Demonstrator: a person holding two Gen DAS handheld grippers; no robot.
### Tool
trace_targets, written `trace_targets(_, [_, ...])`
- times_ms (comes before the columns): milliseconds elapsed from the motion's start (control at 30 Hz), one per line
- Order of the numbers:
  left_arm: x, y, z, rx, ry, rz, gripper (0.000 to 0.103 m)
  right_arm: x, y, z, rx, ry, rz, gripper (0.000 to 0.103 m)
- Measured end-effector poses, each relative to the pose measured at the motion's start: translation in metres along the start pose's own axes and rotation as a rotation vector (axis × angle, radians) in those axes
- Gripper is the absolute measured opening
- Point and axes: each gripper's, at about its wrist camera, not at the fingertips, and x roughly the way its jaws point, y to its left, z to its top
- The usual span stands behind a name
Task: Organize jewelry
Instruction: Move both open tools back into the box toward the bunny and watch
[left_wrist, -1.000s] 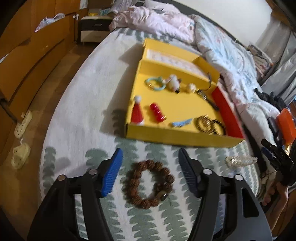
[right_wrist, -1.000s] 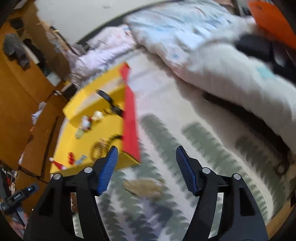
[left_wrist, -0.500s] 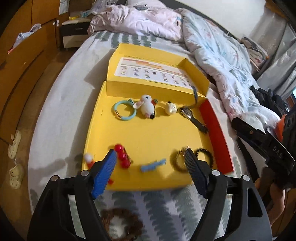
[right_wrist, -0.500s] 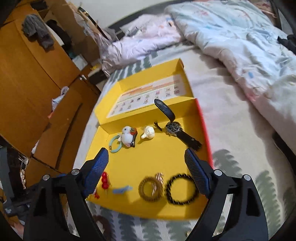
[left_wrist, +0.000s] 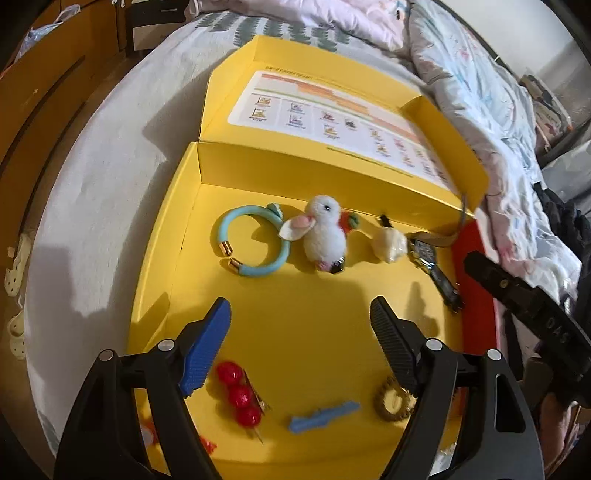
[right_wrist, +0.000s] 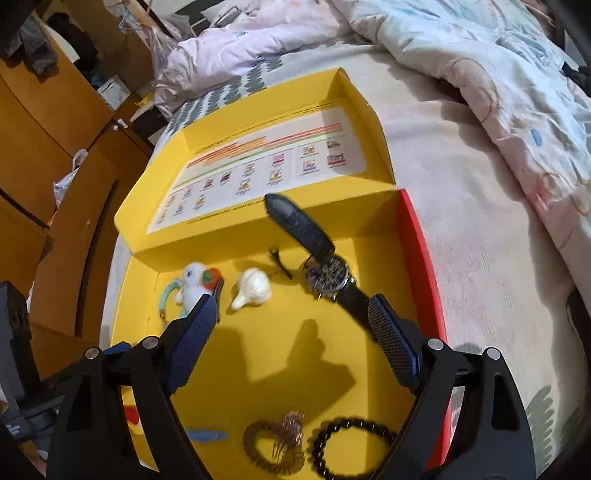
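Left wrist view: the left tool (left_wrist: 300, 325) hangs over the yellow box (left_wrist: 166, 258) with its jaws wide and nothing between them. The box lies open on the bed (left_wrist: 103, 177), its lid (left_wrist: 332, 107) folded back with a printed chart inside. Along the far wall of the box sit a blue bangle (left_wrist: 253, 240), a white plush bird (left_wrist: 324, 233) touching the bangle, a cream shell charm (left_wrist: 388, 245) and a watch (left_wrist: 432, 266) near the red side wall (left_wrist: 474, 295). Nearer the tool lie 3 red beads on a pin (left_wrist: 240, 395), a blue clip (left_wrist: 323, 415) and a gold coil band (left_wrist: 391, 400), partly behind the right finger. The right tool shows as a dark bar at the right edge.

Right wrist view: the right tool (right_wrist: 291, 325) also hovers over the box (right_wrist: 325, 369), jaws wide, holding nothing. The watch (right_wrist: 327, 275) lies just ahead, one strap rising against the back wall, the other passing beside the right finger (right_wrist: 393, 341). The shell charm (right_wrist: 252, 288) sits left of it, and the bird (right_wrist: 194, 282) and bangle (right_wrist: 168, 293) lie by the left finger. Near the bottom lie the coil band (right_wrist: 273, 443) with a small clip on it, and a black bead bracelet (right_wrist: 351, 443) just beside it.
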Motion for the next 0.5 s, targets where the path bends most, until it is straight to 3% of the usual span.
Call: trace_targets(500, [0.036,0.015,0.016,-0.049,0.053,-0.018,0.077,0.03,-0.001,0.018,0.003,-0.009,-0.013,0.086])
